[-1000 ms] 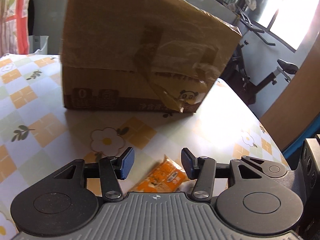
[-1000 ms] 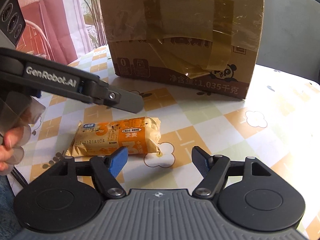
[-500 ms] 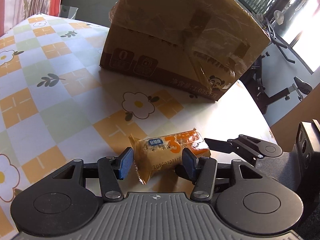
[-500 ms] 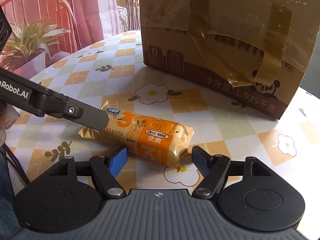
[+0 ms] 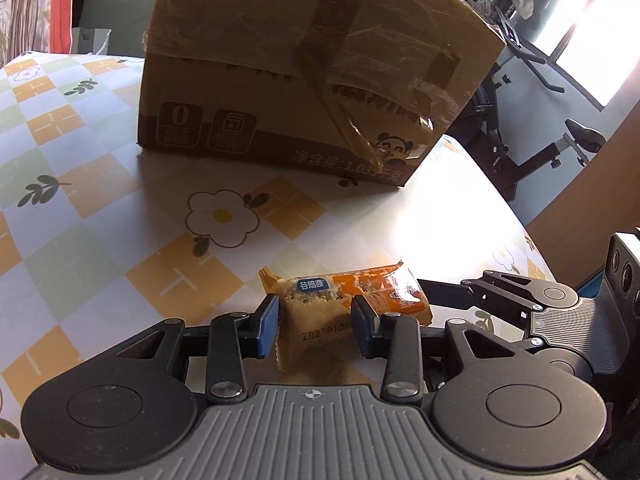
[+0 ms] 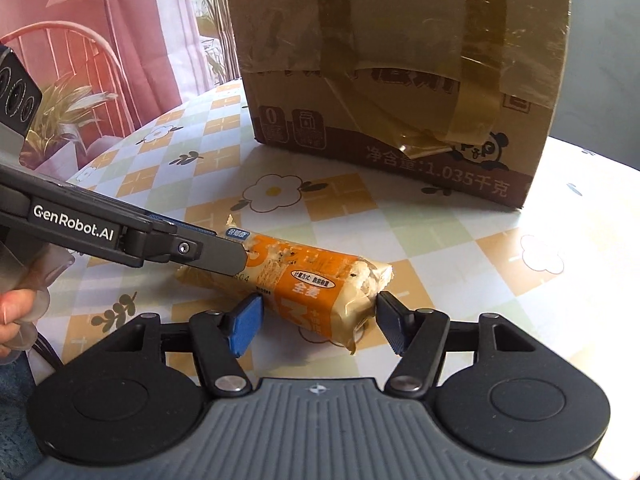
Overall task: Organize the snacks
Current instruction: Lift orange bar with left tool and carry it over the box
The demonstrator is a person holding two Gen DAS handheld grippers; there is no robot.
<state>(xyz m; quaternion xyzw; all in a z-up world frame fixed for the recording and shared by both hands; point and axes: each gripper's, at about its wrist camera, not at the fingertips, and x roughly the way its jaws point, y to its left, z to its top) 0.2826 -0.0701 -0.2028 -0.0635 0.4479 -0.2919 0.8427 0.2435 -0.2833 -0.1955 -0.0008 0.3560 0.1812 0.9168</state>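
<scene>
surface: checked floral tablecloth (image 5: 100, 208), with a taped brown cardboard box (image 6: 400, 80) standing beyond both tools
left gripper (image 5: 314, 326): jaws closing round the label end of the orange plastic-wrapped snack bar (image 5: 344, 300); pads look just about on the wrapper
snack bar: lies flat between the two tools, long axis running across from left tool to right
right gripper (image 6: 318, 326): jaws closing, straddling the bar's other end, pads not quite touching
nearer: left
</scene>
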